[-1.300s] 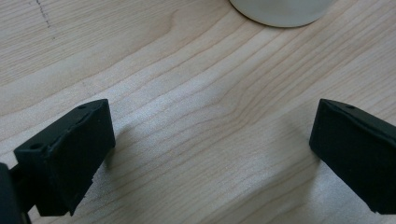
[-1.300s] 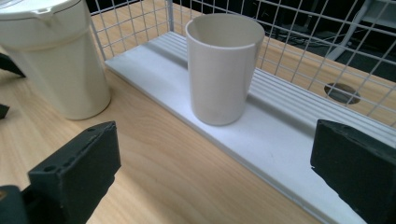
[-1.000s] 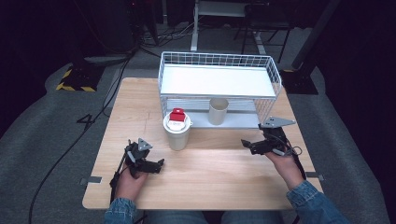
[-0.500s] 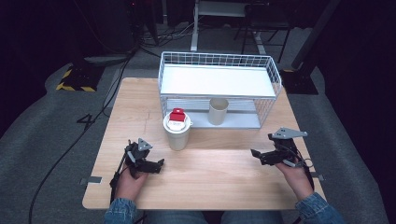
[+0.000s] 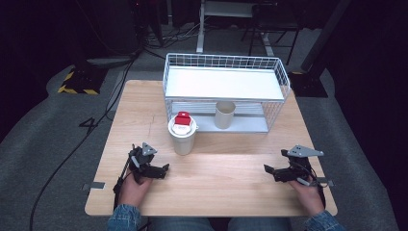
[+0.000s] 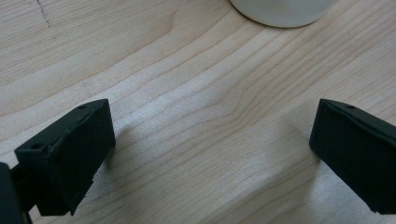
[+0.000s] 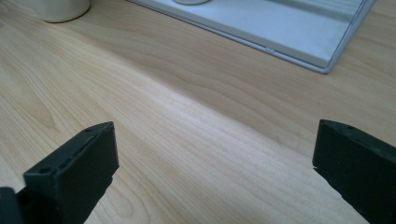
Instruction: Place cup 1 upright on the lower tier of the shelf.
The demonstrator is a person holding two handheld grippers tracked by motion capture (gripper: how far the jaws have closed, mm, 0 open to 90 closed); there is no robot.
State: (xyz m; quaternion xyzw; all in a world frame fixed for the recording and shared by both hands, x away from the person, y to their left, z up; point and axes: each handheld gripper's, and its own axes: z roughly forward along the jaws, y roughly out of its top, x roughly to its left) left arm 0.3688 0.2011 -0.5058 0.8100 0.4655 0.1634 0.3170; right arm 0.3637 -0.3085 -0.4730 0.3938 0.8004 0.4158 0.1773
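Nothing is in hand at this moment, and the work looks either not begun or between steps. A cream lidded cup (image 5: pixel 182 136) with a red block (image 5: pixel 182 119) resting on its lid stands on the wooden table (image 5: pixel 226 175), a little left of centre and just in front of the white wire shelf rack (image 5: pixel 226 91) that fills the far half of the table. A second, open cream cup (image 5: pixel 224 114) stands on the rack's lower shelf, near its front edge. Judging by how things lie, the lidded cup and its red block are the likely pieces to be handled, and both are untouched.

The left gripper (image 5: pixel 156 169) rests low near the table's front-left corner, held in a hand (image 5: pixel 132 187) that comes over the near edge; it points rightward, with the lidded cup just beyond and ahead of it. Its jaws stand wide apart over bare wood, holding nothing, and the base of that cup (image 6: pixel 282 11) sits at the top of the left gripper view.

The right gripper (image 5: pixel 273 171) lies near the front-right corner, pointing left toward the table's middle, well apart from both cups. Its jaws are likewise spread wide and empty, and the rack's base tray (image 7: pixel 285 32) lies ahead of them in the right gripper view.
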